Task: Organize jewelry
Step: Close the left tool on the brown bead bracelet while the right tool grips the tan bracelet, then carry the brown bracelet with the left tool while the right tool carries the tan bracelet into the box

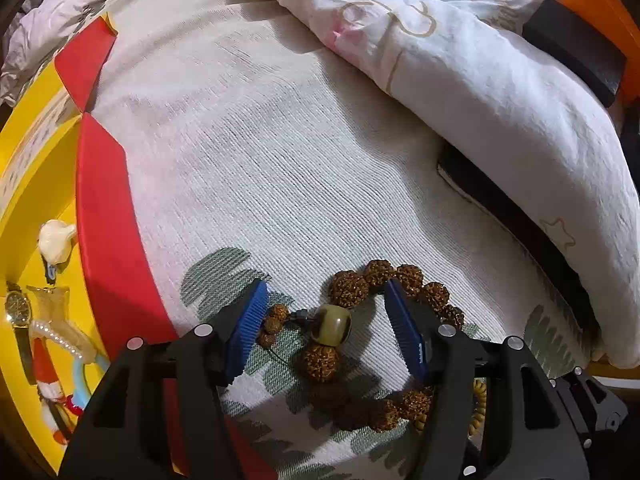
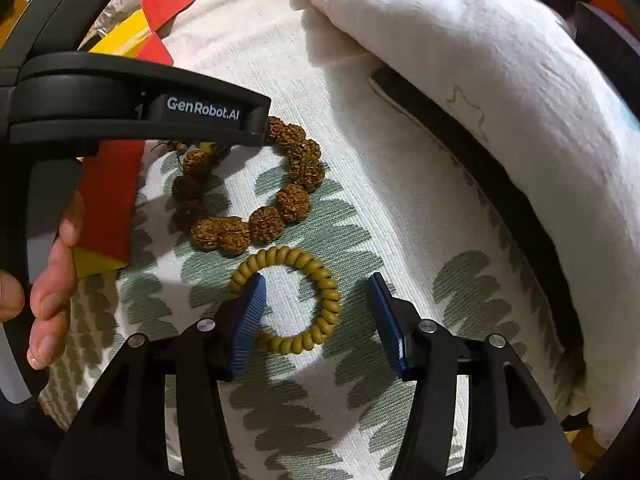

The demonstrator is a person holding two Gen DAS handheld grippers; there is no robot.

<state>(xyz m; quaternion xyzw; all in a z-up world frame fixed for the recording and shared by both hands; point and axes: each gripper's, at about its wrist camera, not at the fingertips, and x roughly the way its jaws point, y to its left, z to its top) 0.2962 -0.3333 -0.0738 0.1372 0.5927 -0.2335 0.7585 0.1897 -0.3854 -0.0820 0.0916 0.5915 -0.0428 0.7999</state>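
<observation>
A brown knobbly bead bracelet (image 1: 352, 288) with one large olive bead (image 1: 332, 325) lies on the patterned bedcover. My left gripper (image 1: 324, 300) is open and low over it, the olive bead between its blue pads. The bracelet also shows in the right wrist view (image 2: 292, 200). An olive coiled ring bracelet (image 2: 296, 300) lies just in front of it. My right gripper (image 2: 316, 292) is open around it, the left pad (image 2: 248, 320) over its left side. A yellow box with red flaps (image 1: 104, 216) at left holds a watch (image 1: 18, 304), a pearl strand (image 1: 56, 336) and other pieces.
A crumpled white duvet (image 1: 500, 92) lies along the right and back. A dark flat object (image 1: 512, 216) sticks out under its edge. The left gripper's body (image 2: 140, 112) and a hand (image 2: 52, 280) fill the left of the right wrist view.
</observation>
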